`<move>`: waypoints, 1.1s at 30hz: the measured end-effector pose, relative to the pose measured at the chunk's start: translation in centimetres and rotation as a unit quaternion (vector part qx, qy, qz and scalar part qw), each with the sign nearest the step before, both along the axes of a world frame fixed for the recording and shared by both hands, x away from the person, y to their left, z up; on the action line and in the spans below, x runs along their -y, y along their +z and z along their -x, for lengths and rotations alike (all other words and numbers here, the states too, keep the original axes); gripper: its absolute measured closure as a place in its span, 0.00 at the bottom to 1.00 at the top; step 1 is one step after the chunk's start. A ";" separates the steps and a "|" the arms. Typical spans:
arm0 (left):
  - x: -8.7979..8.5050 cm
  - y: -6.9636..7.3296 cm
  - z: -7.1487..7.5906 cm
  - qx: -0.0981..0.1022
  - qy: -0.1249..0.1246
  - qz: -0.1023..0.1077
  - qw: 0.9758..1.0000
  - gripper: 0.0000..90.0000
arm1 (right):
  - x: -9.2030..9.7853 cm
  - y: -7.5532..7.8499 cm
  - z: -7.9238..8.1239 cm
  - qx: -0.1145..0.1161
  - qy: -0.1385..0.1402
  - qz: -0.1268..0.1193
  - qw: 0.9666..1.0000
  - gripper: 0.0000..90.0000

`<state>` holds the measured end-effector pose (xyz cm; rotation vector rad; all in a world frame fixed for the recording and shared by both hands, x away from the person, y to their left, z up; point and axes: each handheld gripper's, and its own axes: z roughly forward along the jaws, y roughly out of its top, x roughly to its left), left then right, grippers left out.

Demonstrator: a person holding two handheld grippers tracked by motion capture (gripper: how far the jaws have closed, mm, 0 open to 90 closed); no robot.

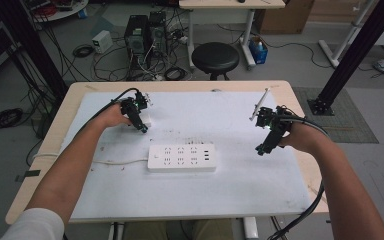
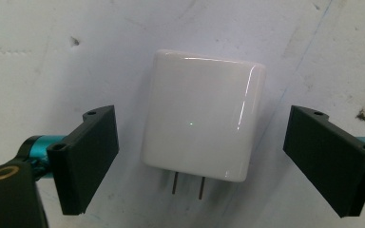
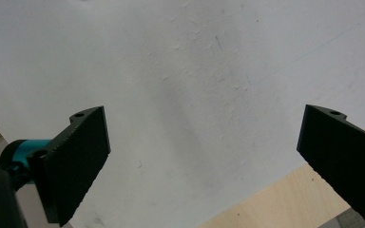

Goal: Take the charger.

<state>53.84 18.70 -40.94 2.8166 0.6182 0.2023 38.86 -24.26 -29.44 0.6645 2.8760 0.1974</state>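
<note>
— While my left tool (image 2: 197, 156) hangs over the white charger (image 2: 203, 116), tell me how it looks from your side.

— Your left tool (image 1: 141, 125) sits up and to the left of the power strip (image 1: 182, 158), low over the white surface (image 1: 230, 120). The charger (image 1: 145, 120) is a small white block lying flat there, well apart from the strip.

— From my tool's own camera, the charger lies between my two black jaws, its two metal prongs pointing back toward me. Both jaws stand clear of its sides with a gap on each, so nothing is gripped yet. The opening is middling, wider than the charger's body.

— And your other hand?

— My right tool (image 3: 204, 161) is spread wide with nothing in it; beneath it I see bare white surface and a strip of the wooden edge.

— It (image 1: 264, 146) hovers to the right of the power strip, tilted down, near the right border of the white sheet. The strip itself lies flat in the middle, its cord (image 1: 115, 162) running off to its left toward your left forearm.

— Does the charger touch the strip?

— No, they are apart; the charger is beyond the strip's upper left corner.
</note>
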 end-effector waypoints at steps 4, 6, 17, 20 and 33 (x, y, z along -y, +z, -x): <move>-0.1 -0.2 0.0 -0.009 -0.001 0.003 1.000 0.20 | 0.0 0.0 -0.1 0.002 0.010 0.002 1.000 0.03; -0.1 -0.3 0.0 -0.013 -0.007 0.001 1.000 0.25 | 0.0 0.0 -0.1 0.002 0.009 0.003 1.000 0.03; -0.5 -0.3 0.2 -0.028 -0.009 0.023 0.999 0.46 | 0.0 0.0 0.0 0.001 0.000 0.003 1.000 0.03; -0.6 -0.3 0.2 -0.028 -0.006 0.024 0.999 0.47 | -0.1 0.0 -0.1 0.002 0.004 0.003 1.000 0.03; -1.7 1.7 2.0 -0.006 0.018 0.045 0.999 0.47 | -0.1 -0.3 0.1 0.008 -0.003 -0.007 1.000 0.03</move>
